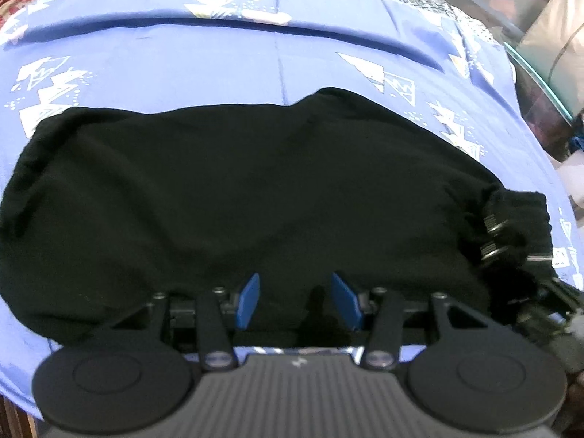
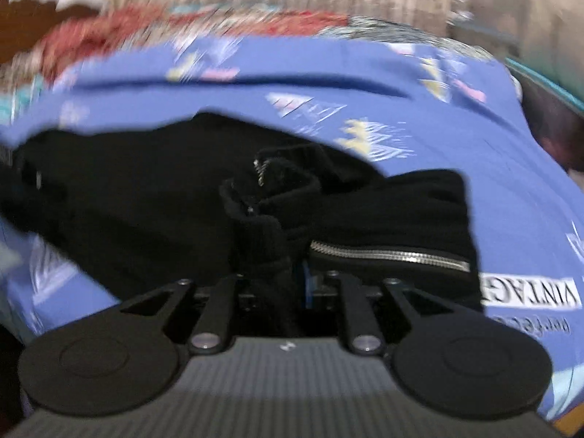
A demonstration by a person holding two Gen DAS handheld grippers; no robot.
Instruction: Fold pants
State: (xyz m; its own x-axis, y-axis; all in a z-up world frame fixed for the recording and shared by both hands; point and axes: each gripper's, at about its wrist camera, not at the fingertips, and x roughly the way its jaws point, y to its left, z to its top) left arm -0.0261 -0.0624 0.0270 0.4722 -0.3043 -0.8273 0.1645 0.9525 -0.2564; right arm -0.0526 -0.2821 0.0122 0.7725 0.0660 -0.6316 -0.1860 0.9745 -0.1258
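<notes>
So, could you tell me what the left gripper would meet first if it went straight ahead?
Most likely the black pants: the left gripper is open just above their near edge, with the blue bedsheet beyond.

Bed: covered by a blue sheet (image 1: 219,65) printed with white triangle patterns.
On the sheet: black pants (image 1: 237,189) spread flat across it, zipper pocket (image 2: 390,255) bunched at one end.

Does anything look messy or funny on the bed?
Yes. The black pants lie mostly flat on the blue sheet, but the end by the zipper is bunched up where the right gripper pinches it.
</notes>
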